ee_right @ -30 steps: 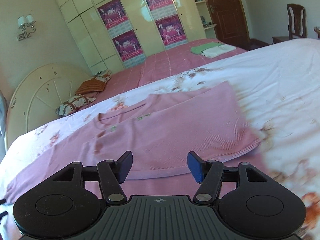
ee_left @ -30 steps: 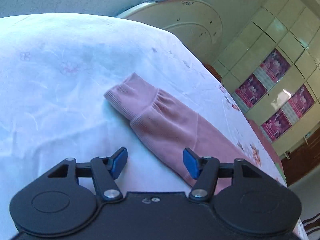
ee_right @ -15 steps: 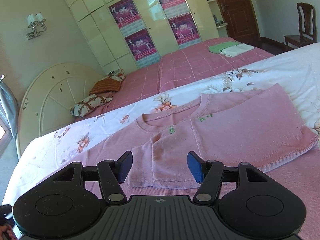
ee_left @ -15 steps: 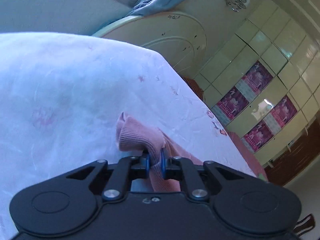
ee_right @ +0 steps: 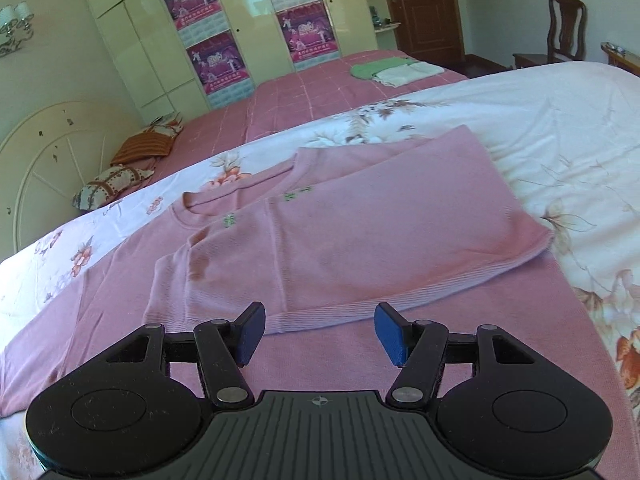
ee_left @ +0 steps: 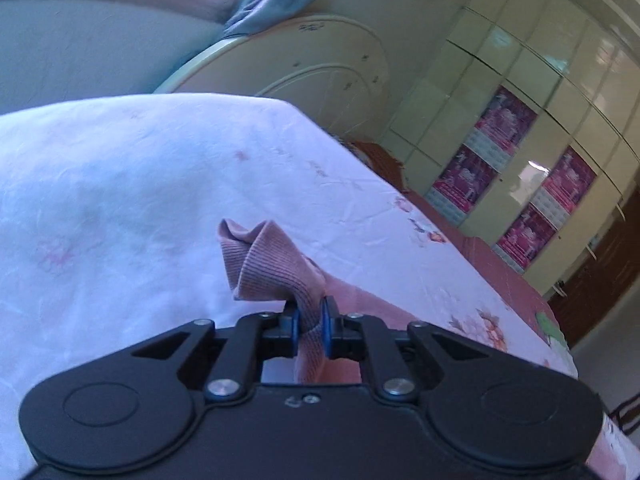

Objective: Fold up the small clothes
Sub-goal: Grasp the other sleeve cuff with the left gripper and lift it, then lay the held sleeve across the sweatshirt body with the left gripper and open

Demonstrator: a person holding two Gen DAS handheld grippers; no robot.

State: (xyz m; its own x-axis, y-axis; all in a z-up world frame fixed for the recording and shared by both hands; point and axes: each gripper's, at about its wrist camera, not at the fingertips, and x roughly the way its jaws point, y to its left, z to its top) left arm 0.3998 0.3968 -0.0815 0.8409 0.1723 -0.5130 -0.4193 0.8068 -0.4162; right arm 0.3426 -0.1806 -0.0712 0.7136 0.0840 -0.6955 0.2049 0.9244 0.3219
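Note:
A pink long-sleeved sweater (ee_right: 360, 232) lies on the white floral bedsheet (ee_right: 560, 128), its right side folded over the body. My left gripper (ee_left: 309, 320) is shut on the ribbed cuff of the pink sleeve (ee_left: 272, 264) and holds it lifted off the sheet (ee_left: 120, 200). My right gripper (ee_right: 320, 332) is open and empty, hovering over the sweater's lower hem. The other sleeve runs out to the left in the right wrist view (ee_right: 100, 300).
A second bed with a pink cover (ee_right: 312, 92) stands behind, with folded green and white clothes (ee_right: 396, 70) and pillows (ee_right: 120, 168) on it. A cream headboard (ee_left: 304, 68), wardrobe doors with posters (ee_right: 216, 56), a brown door and a chair (ee_right: 568, 28) lie beyond.
My left gripper closed on the sleeve cuff and has lifted it off the sheet. My right gripper stayed open and drew back from the sweater.

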